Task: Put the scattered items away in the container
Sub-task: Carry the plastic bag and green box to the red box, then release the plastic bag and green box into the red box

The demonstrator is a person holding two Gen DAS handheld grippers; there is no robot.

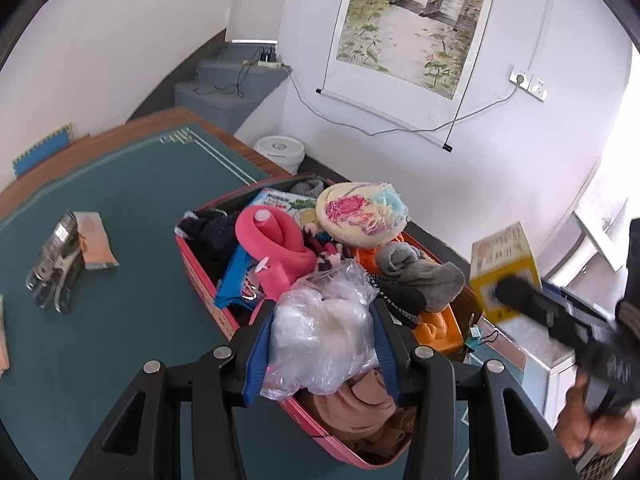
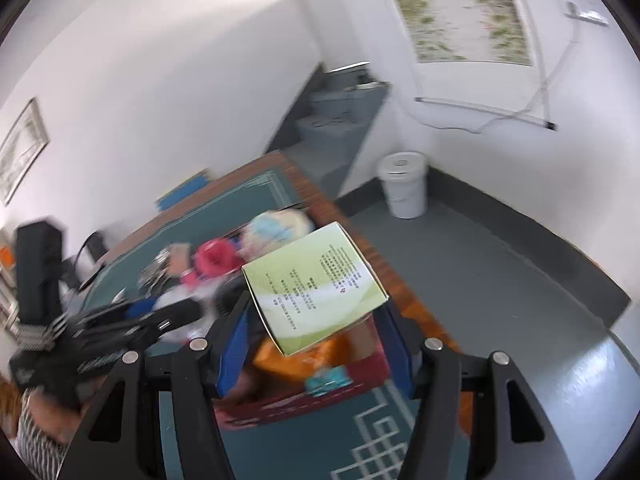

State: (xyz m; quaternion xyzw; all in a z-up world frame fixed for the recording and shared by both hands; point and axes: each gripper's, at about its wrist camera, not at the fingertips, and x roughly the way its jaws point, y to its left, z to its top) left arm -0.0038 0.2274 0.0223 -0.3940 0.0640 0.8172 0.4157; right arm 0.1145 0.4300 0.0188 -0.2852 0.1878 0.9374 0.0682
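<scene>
The left gripper [image 1: 322, 340] pinches a plastic bag [image 1: 320, 336] over the pink bin [image 1: 200, 276] in the middle of the frame. The right gripper [image 2: 316, 320] squeezes a box [image 2: 314, 286] above it. The bin looks piled high, so both could slide off. A wrapper [image 1: 96, 246] waits at the left.

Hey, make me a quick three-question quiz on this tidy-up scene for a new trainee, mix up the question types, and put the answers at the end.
1. True or false: the left gripper holds a clear plastic bag over the pink container.
2. What does the right gripper hold?
A. a sock
B. a green and yellow carton
C. a white bucket
3. Fill in: still lying on the green table mat, left of the container, are a shiny foil packet and an orange ____.

Key: 1 true; 2 B; 3 wrapper
</scene>
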